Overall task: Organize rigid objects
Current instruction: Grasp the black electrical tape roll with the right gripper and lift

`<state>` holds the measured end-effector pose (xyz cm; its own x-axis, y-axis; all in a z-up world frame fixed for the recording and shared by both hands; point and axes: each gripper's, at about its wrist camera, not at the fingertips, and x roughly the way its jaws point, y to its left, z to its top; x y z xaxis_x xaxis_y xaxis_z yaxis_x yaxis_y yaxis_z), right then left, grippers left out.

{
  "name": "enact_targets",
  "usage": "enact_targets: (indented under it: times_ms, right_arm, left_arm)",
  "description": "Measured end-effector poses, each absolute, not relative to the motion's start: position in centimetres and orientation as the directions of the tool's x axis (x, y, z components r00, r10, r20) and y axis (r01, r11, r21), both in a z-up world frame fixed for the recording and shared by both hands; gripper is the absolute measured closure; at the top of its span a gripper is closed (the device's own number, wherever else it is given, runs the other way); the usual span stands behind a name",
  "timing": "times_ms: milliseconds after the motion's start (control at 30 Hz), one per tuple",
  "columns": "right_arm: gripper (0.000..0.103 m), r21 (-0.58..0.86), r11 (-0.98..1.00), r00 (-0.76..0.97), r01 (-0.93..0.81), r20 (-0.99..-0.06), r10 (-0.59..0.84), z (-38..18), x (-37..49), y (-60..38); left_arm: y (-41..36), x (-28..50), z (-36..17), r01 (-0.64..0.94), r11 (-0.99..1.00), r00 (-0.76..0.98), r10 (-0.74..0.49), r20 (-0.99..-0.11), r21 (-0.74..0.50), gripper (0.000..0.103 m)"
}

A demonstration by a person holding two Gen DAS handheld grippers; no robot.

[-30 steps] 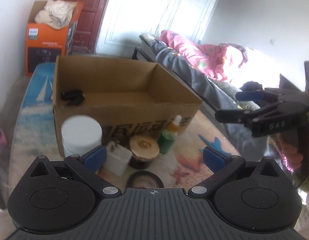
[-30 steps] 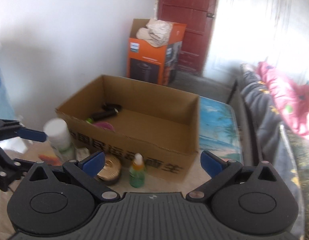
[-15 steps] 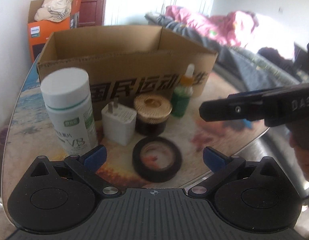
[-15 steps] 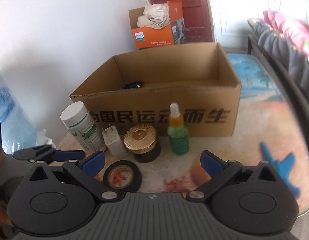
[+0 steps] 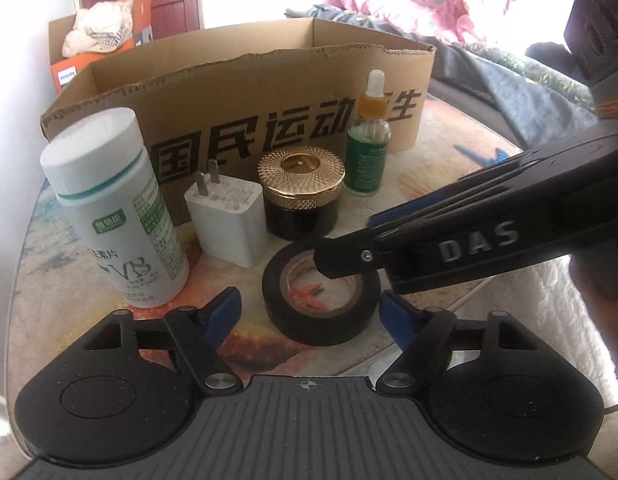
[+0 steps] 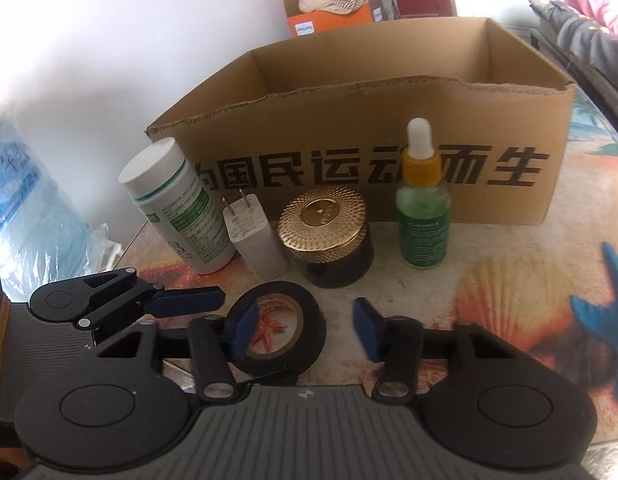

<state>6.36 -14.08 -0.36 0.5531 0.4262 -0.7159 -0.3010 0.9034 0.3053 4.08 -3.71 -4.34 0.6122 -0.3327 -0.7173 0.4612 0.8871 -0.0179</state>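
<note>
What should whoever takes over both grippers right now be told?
Left gripper: open, jaws have just been closing, tape roll between them, not pressed.
Right gripper: open, also just been closing, reaching over the same roll; no grip visible.
On the table, in front of the cardboard box: white bottle, plug charger, gold-lidded jar and dropper bottle, all upright; the roll lies flat.
Done: none of these five is boxed; the box's inside is hidden.
Left: probably let one gripper take the roll, then box everything.
</note>
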Motion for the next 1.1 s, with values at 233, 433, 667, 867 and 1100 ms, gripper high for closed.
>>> enact_targets:
  times_ms: [233, 433, 667, 867, 1100]
  right_arm:
    - [0.078, 0.338, 0.897, 0.527, -0.285, -0.726, 0.441, -1.0, 6.6, -15.0]
    - [0.079, 0.341, 0.91, 0.544, -0.234, -0.73, 0.414, -1.0, 6.0, -17.3]
    - [0.079, 0.324, 0.924, 0.562, -0.202, -0.734, 0.38, -0.9, 5.0, -19.2]
    - [0.079, 0.321, 0.923, 0.566, -0.21, -0.73, 0.383, -0.9, 4.8, -19.6]
    - [0.079, 0.303, 0.926, 0.569, -0.225, -0.731, 0.377, -0.8, 5.0, -19.1]
  left_arm:
    - [-4.4, 4.0, -4.3, 0.478, 0.878, 0.605, -0.347, -0.716, -0.022, 0.038]
    - [-6.4, 4.1, -4.3, 0.527, 0.849, 0.588, -0.39, -0.708, -0.03, 0.038]
    - [-8.3, 3.7, -4.0, 0.566, 0.823, 0.571, -0.422, -0.705, -0.035, 0.039]
    - [-8.8, 4.1, -4.1, 0.565, 0.824, 0.564, -0.405, -0.72, -0.021, 0.035]
    - [-9.4, 4.6, -4.6, 0.561, 0.828, 0.55, -0.386, -0.741, -0.015, 0.035]
